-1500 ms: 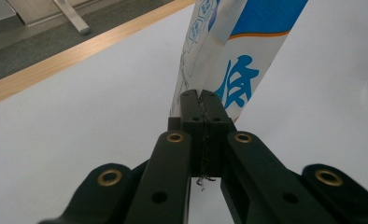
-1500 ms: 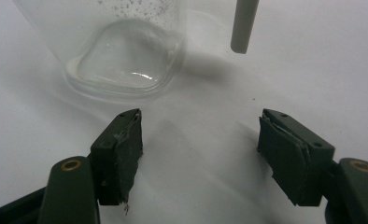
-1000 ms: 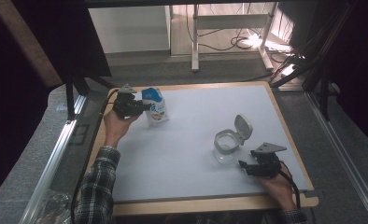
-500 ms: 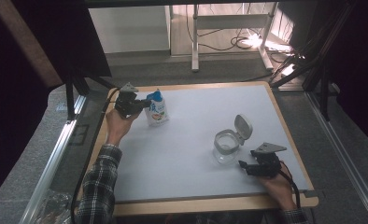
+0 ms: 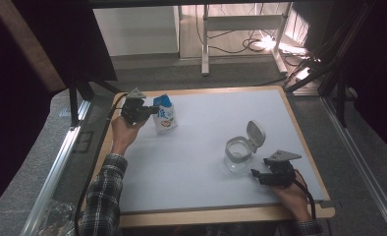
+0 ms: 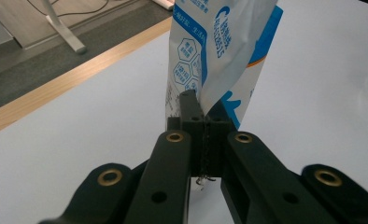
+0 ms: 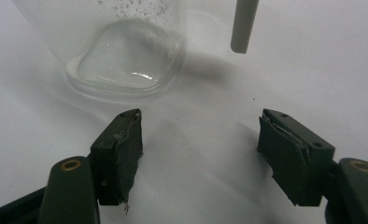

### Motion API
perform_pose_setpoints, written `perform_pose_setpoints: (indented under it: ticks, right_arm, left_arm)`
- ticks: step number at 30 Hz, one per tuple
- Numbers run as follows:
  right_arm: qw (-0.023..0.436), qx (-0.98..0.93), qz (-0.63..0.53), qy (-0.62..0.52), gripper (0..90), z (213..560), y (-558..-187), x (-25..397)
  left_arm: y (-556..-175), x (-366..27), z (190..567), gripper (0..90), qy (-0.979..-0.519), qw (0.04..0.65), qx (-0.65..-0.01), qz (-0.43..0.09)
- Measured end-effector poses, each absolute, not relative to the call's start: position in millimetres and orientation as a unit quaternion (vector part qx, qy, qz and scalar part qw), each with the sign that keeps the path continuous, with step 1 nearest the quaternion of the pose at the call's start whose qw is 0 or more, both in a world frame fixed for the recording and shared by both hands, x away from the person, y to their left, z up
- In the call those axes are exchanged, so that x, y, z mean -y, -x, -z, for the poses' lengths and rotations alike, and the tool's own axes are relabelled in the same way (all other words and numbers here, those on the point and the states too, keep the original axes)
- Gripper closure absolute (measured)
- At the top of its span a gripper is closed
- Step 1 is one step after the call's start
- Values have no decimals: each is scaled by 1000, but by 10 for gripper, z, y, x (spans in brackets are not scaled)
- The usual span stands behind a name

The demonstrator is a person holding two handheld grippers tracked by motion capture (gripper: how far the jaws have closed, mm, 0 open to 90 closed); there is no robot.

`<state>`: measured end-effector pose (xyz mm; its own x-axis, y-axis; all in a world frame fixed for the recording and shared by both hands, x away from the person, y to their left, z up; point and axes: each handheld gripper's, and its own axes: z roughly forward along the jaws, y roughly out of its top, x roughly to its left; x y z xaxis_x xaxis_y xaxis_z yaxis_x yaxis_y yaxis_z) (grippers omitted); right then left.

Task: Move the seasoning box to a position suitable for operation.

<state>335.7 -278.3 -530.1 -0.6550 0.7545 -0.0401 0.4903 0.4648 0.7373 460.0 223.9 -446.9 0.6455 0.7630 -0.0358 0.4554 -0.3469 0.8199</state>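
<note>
The left gripper (image 6: 204, 122) pinches the blue-and-white plastic pouch (image 6: 219, 51) at upper left; the right gripper (image 7: 200, 140) is spread wide beside the clear glass jar (image 7: 121, 51), lid flipped open.

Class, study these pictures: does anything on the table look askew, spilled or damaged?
Nothing stands out. The blue and white pouch stands upright, pinched by the left gripper; the clear plastic jar sits upright, its grey lid flipped open.
</note>
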Motion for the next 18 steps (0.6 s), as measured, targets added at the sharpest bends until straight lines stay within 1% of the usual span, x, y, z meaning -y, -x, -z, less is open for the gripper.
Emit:
perform_pose_setpoints:
  ticks: [5, 10, 18]
  right_arm:
    - [184, -836, -359, -373, 310, 5301, -3357, 2782]
    - [184, -835, -360, -373, 310, 5301, -3357, 2781]
    - [184, -836, -359, -372, 310, 5301, -3357, 2783]
  left_arm:
    - [-4614, -2272, 4478, 892, -791, 437, -397, -159]
    - [-4602, -2244, 4475, 892, -791, 433, -399, -167]
    - [-4521, -2188, 4459, 900, -797, 436, -375, -184]
